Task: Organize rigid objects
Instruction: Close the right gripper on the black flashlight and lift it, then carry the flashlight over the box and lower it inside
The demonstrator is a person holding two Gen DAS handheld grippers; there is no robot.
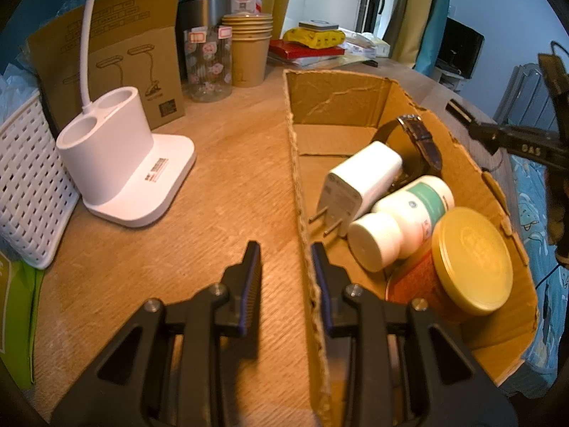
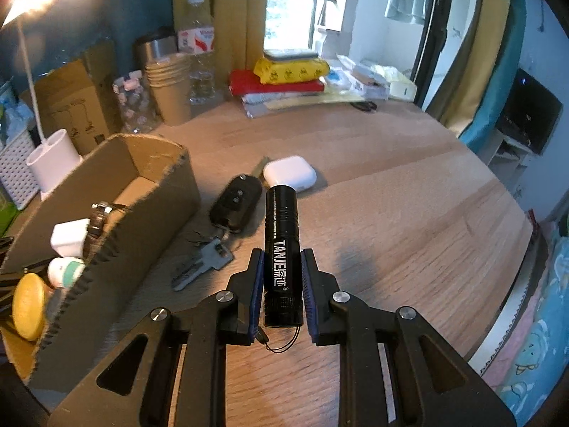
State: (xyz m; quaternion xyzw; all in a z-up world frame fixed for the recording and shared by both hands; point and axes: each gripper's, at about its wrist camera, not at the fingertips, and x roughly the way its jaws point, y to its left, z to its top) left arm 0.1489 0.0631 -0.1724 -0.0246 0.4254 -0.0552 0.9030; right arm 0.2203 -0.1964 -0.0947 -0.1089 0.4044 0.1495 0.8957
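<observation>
My right gripper (image 2: 282,263) is shut on a black flashlight (image 2: 281,220), held above the wooden table with its wrist cord dangling. Beyond it on the table lie a black car key with metal keys (image 2: 234,206) and a white earbud case (image 2: 290,174). To the left stands an open cardboard box (image 2: 149,185). My left gripper (image 1: 286,259) straddles the box's left wall (image 1: 302,213), jaws apart, the left pad clear of the cardboard. Inside the box (image 1: 338,96) lie a white charger plug (image 1: 359,185), a white bottle (image 1: 402,220), a gold-lidded tin (image 1: 473,259) and a dark-strapped watch (image 1: 419,135).
A white lamp base (image 1: 124,163) and a white woven basket (image 1: 28,178) stand left of the box. Paper cups (image 1: 249,53), a patterned jar, a steel tumbler and a water bottle line the back. Red and yellow packets (image 2: 284,78) are stacked at the far edge. The table's right edge drops off.
</observation>
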